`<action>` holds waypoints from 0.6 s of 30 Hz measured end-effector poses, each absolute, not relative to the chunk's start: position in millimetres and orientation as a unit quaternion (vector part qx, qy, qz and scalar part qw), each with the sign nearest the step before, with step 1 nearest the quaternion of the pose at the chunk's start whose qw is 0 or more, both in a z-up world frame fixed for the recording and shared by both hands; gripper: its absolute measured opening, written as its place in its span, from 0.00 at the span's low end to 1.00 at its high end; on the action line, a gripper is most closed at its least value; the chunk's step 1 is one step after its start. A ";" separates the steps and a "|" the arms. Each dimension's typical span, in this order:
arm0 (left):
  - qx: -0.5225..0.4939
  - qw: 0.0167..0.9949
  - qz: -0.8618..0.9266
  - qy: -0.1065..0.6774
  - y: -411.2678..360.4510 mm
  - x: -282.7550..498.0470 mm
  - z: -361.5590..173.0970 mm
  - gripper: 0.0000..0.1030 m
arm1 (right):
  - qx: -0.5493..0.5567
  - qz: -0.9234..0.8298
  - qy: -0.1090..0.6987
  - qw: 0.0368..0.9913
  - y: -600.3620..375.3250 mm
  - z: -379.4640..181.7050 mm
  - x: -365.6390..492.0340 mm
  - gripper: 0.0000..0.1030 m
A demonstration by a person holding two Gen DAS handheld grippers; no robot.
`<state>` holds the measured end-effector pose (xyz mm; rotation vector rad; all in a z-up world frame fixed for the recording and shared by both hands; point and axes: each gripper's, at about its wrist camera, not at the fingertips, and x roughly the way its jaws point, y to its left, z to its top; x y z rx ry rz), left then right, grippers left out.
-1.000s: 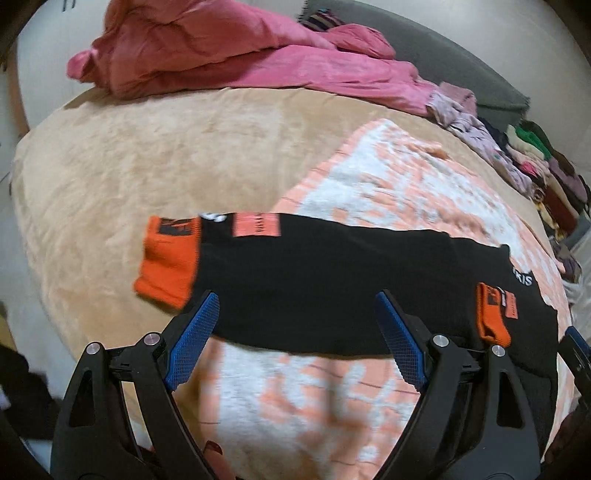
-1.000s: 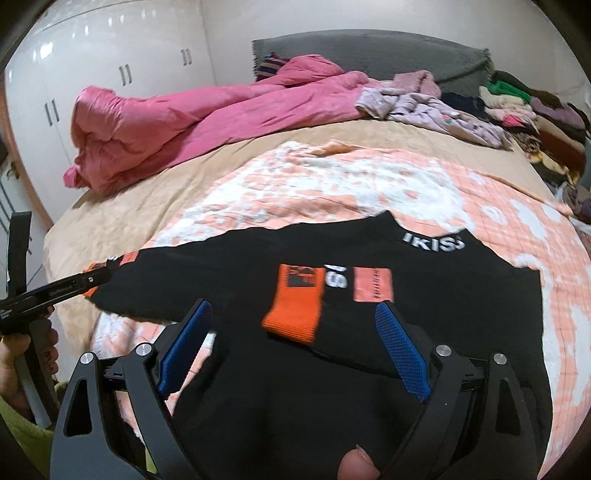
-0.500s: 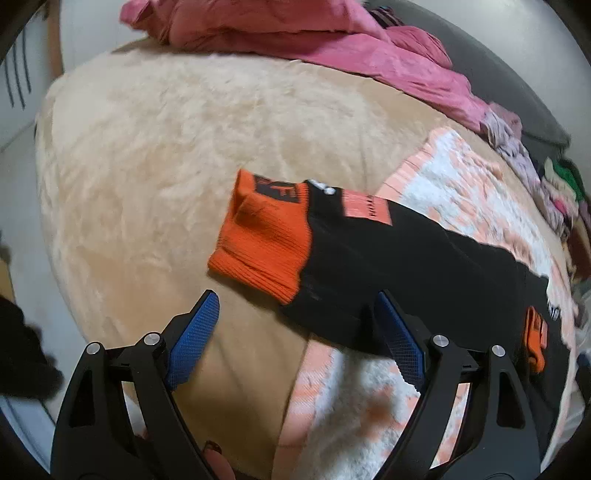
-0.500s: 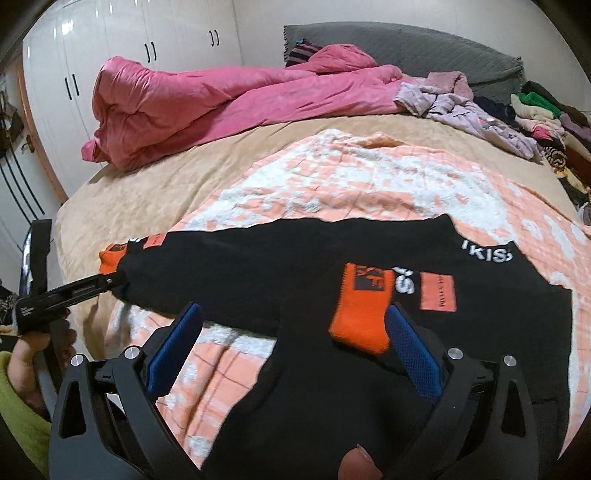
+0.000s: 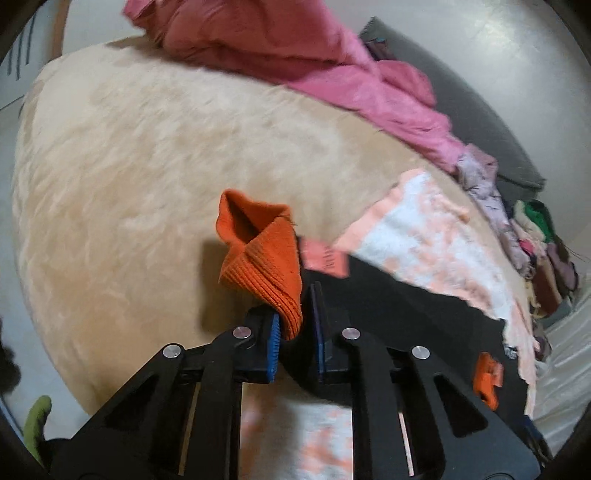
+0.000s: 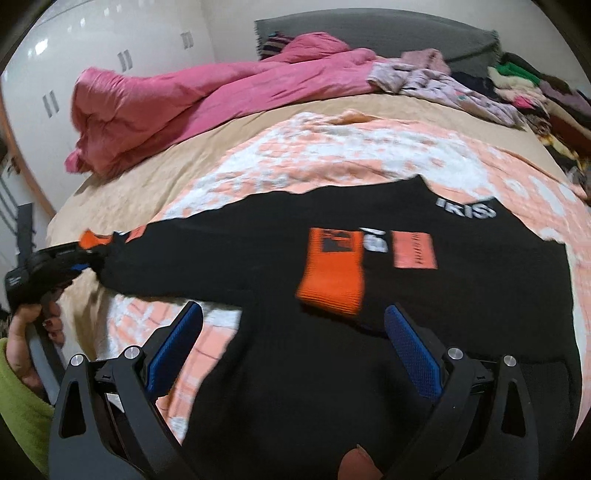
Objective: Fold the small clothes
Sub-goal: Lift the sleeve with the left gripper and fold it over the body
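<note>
A small black sweatshirt (image 6: 388, 369) with orange cuffs lies on a peach-and-white blanket (image 6: 351, 158) on the bed. Its right sleeve is folded over the body, with the orange cuff (image 6: 332, 275) on top. Its left sleeve stretches out to the left. My left gripper (image 5: 295, 314) is shut on that sleeve at its orange cuff (image 5: 258, 254), which is bunched and lifted; it also shows in the right wrist view (image 6: 79, 266). My right gripper (image 6: 291, 338) is open and empty, hovering above the sweatshirt's lower body just short of the folded cuff.
A beige fleece cover (image 5: 147, 147) spreads left of the blanket. A pink duvet (image 6: 192, 99) is heaped at the back. A pile of clothes (image 6: 524, 88) lies at the back right by the grey headboard (image 6: 369, 33). White wardrobe doors (image 6: 92, 48) stand at the left.
My left gripper moved onto the left sleeve's orange cuff and closed on it, bunching and lifting it. My right gripper stayed open and shifted slightly over the sweatshirt.
</note>
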<state>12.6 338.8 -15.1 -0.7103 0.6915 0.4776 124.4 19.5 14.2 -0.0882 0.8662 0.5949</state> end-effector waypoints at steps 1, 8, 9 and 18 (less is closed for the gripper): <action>-0.334 0.858 0.219 0.323 334.8 13.7 -7.9 0.07 | -0.035 0.279 0.413 0.866 12.0 14.7 126.2 0.95; -0.308 0.891 0.149 0.299 293.2 30.3 47.5 0.06 | 0.002 0.245 0.413 0.877 -34.2 12.9 133.0 0.95; -0.302 0.896 0.137 0.296 283.5 34.4 55.5 0.06 | 0.008 0.241 0.413 0.878 -40.2 12.8 133.4 0.95; -0.263 0.916 0.063 0.295 212.1 74.7 92.4 0.06 | 0.052 0.217 0.398 0.890 -87.0 18.6 133.9 0.95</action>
